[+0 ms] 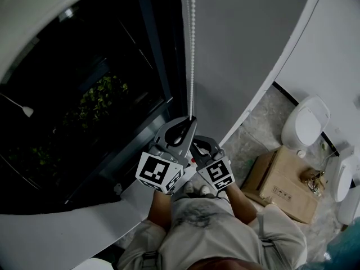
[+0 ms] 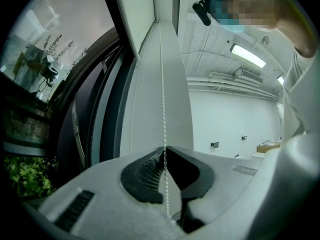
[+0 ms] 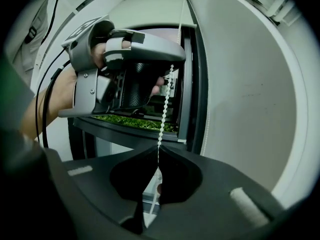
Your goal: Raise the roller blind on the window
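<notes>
The left hand-held gripper [image 2: 165, 151] has its two jaws pressed together on the bead chain [image 2: 162, 109]. The thin white chain runs right through the spot where the tips meet and hangs on down below them. The right hand-held gripper [image 3: 158, 151] is squeezed onto the same bead chain [image 3: 165, 109], and the chain comes out under its jaws too.

In the right gripper view, the left hand-held gripper [image 3: 167, 74] sits higher up the chain than the right one. The person's left hand [image 3: 52, 104] is wrapped around its handle.

In the head view, the left hand-held gripper [image 1: 190, 121] and the right hand-held gripper [image 1: 194, 145] are close together in front of the person's chest. The bead chain [image 1: 192, 49] goes straight up from them and out of the top of the picture.

The chain hangs just beside the dark frame of the window [image 1: 84, 94]. Green plants [image 1: 104, 91] show through the glass. In the right gripper view, a pale panel that looks like the roller blind [image 3: 150, 9] sits high up, across the top of the window [image 3: 145, 119]. The glass under it is bare.

To the right is a grey wall [image 1: 242, 38]. Down on the stone floor [image 1: 253, 134] there is a cardboard box [image 1: 284, 181]. A white toilet [image 1: 306, 122] stands near the box, by the wall.
</notes>
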Motion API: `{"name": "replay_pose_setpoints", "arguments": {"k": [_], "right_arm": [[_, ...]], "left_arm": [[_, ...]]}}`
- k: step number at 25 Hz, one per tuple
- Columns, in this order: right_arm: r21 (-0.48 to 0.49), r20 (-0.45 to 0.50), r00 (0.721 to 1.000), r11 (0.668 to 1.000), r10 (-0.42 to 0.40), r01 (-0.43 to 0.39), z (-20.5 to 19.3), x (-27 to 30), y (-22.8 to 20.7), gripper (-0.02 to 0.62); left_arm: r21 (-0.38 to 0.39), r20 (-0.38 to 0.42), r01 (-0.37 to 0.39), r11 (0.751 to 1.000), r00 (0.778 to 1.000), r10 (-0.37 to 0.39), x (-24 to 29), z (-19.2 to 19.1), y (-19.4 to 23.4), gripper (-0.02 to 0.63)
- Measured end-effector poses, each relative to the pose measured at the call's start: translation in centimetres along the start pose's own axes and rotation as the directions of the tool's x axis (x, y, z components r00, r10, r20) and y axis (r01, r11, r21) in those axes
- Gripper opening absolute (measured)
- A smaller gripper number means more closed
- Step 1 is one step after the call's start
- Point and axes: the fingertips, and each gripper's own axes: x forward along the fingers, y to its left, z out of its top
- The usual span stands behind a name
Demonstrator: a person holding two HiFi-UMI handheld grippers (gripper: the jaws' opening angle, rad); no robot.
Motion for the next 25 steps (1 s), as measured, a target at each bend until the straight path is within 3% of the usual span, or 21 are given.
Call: {"name": "replay_pose_setpoints", "arguments": {"k": [25], "right_arm": [[0.052, -0.214, 0.976, 0.998, 0.042, -0.031, -11.4, 1.3, 2.1, 0.014]], "left_arm": [[-0.122, -0.193, -0.022, 0.992, 0.981, -0.002, -1.6, -11.8, -0.2, 0.023]]}}
